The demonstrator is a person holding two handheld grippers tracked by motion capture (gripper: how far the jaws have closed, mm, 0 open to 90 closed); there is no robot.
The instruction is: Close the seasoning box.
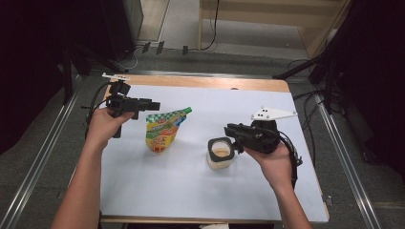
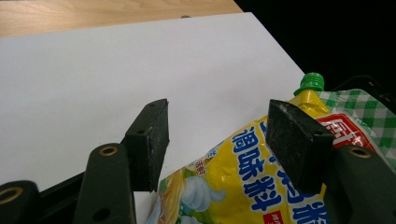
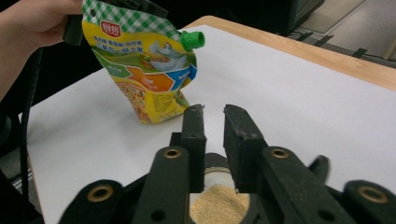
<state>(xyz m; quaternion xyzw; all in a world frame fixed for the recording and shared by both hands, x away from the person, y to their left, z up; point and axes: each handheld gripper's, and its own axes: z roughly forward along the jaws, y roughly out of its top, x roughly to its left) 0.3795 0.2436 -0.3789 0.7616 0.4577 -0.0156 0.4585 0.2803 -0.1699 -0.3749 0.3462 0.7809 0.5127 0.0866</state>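
Note:
A yellow seasoning pouch (image 1: 165,130) with a green spout and a green-checked top stands upright left of centre on the white sheet. My left gripper (image 1: 155,104) hovers at its top, open. In the left gripper view the pouch (image 2: 247,182) lies under and between the wide-spread pads, and my left gripper (image 2: 219,121) is not pressing on it. An open jar (image 1: 220,153) with a black rim holds tan powder. My right gripper (image 1: 229,130) hangs just above the jar's right side. Its jaws stand a narrow gap apart (image 3: 215,112) with nothing between them, over the powder jar (image 3: 219,205).
The white sheet (image 1: 191,191) covers a wooden table whose bare edge shows at the back. Free sheet lies in front of and behind the two objects. Cables, dark stands and metal rails surround the table on the floor.

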